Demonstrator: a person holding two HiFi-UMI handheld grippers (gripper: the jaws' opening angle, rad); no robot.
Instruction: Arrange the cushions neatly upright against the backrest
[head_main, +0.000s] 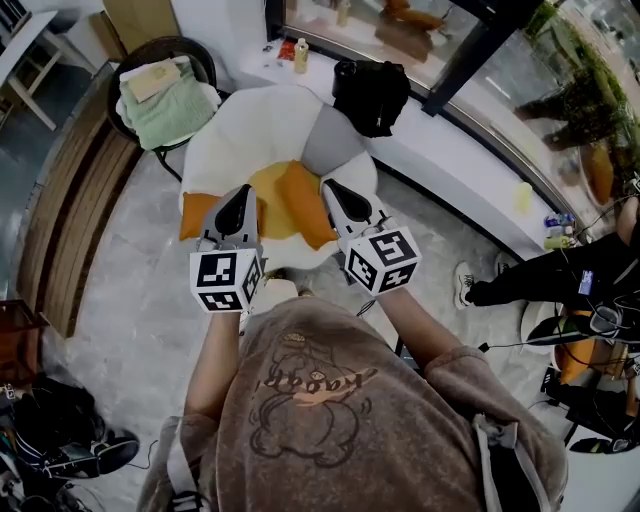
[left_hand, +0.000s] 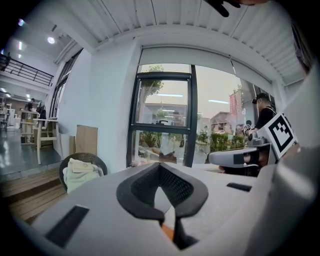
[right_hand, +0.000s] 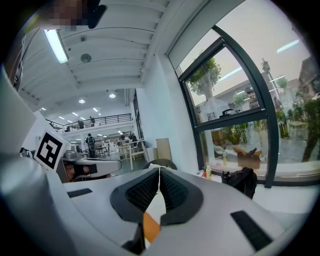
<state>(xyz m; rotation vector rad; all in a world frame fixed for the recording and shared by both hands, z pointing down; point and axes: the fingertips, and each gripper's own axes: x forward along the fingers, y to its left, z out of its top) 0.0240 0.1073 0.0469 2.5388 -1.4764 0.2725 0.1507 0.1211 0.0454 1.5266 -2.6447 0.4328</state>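
Left gripper (head_main: 240, 195) and right gripper (head_main: 334, 190), jaws pressed together on nothing, we hold low over the orange cushions (head_main: 300, 208), probably to nudge them upright against the white backrest (head_main: 250, 115).

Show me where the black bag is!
In the head view, the black bag sits on the white window ledge at the top, just right of the grey cushion.

Vivid orange cushions (head_main: 300, 205), a grey cushion (head_main: 332, 140), white armchair (head_main: 245, 125), black bag (head_main: 372, 95) (marker cubes (head_main: 226, 280) in black-and-white squares).
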